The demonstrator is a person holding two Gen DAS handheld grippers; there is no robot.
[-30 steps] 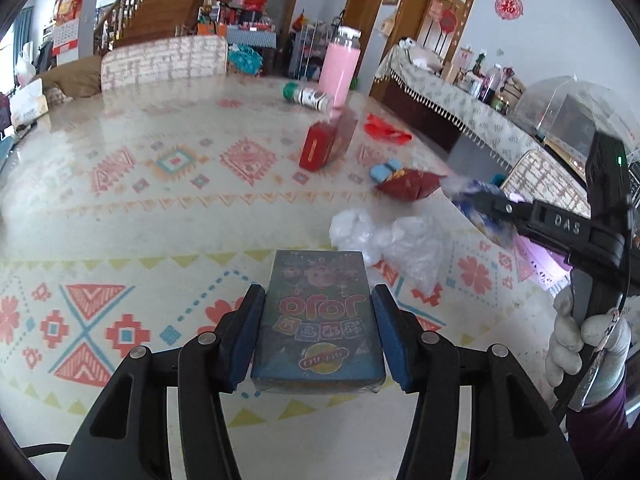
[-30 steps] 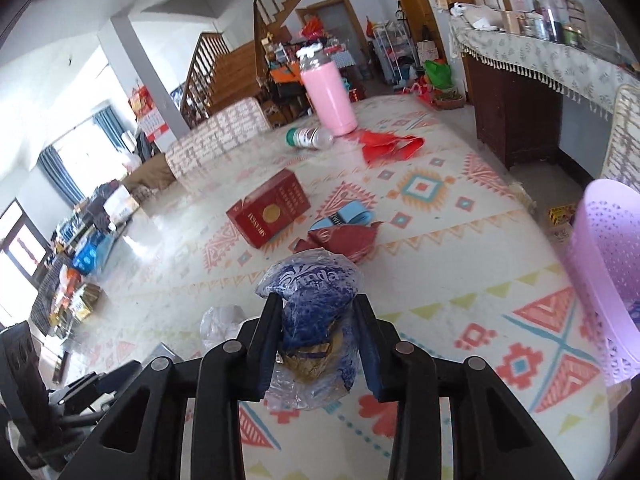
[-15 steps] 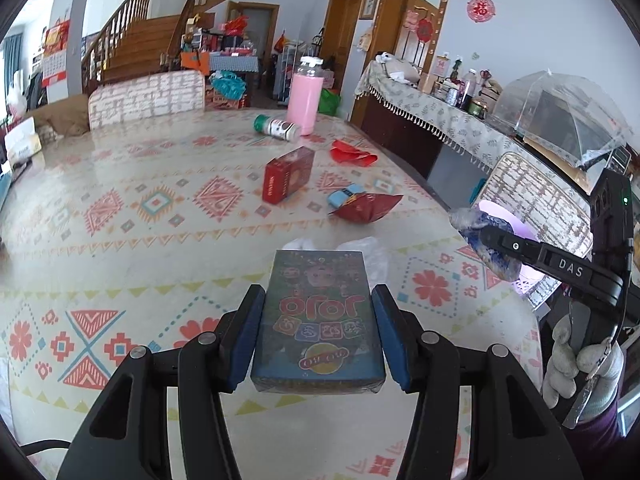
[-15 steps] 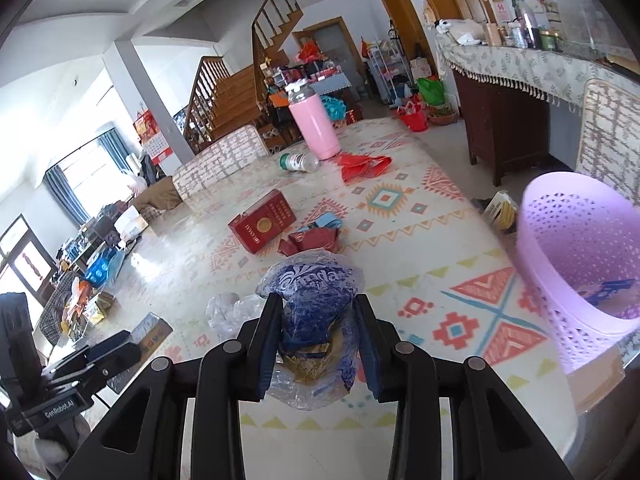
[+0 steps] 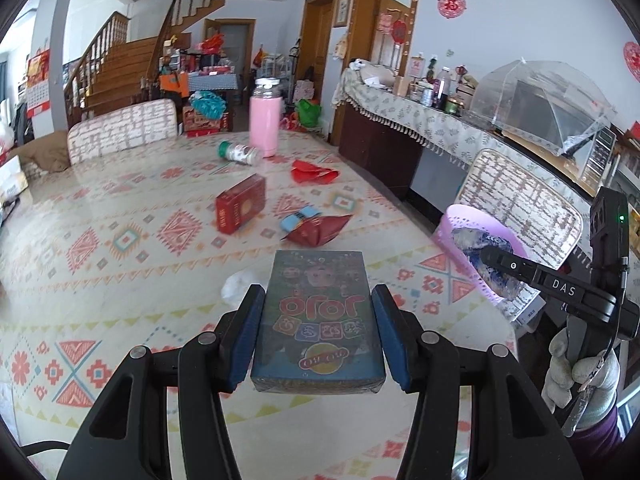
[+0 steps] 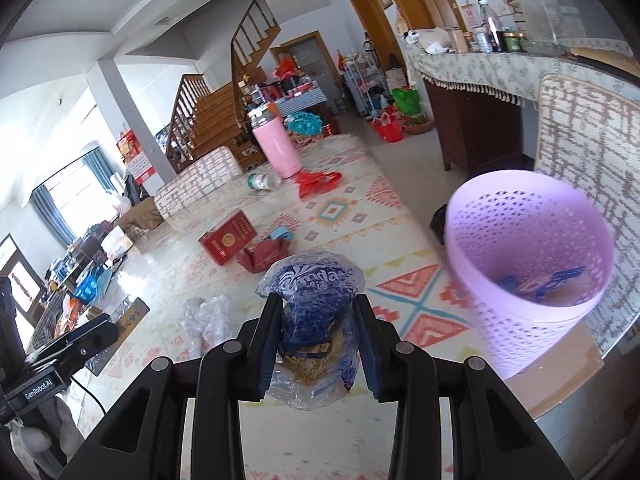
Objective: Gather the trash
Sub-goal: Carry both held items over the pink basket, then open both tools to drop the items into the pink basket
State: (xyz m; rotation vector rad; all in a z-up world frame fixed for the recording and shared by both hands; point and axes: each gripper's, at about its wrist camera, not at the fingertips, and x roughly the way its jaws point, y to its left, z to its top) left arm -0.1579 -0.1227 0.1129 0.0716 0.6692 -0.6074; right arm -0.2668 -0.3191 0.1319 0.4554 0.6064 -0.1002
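The right gripper (image 6: 316, 334) pinches a soft, light, crinkly blue bag (image 6: 312, 300) mid-body; the left gripper (image 5: 318, 334) clamps a stiff box (image 5: 318, 320) by its sides.

On the table (image 5: 120, 208), the box (image 5: 241, 204) lies in front of the tipped bottle (image 5: 239, 153) and the tall cup (image 5: 264, 120), the wrapper (image 5: 316, 230) lies right of the box, and the basket (image 6: 528, 264) stands off the table's right edge.
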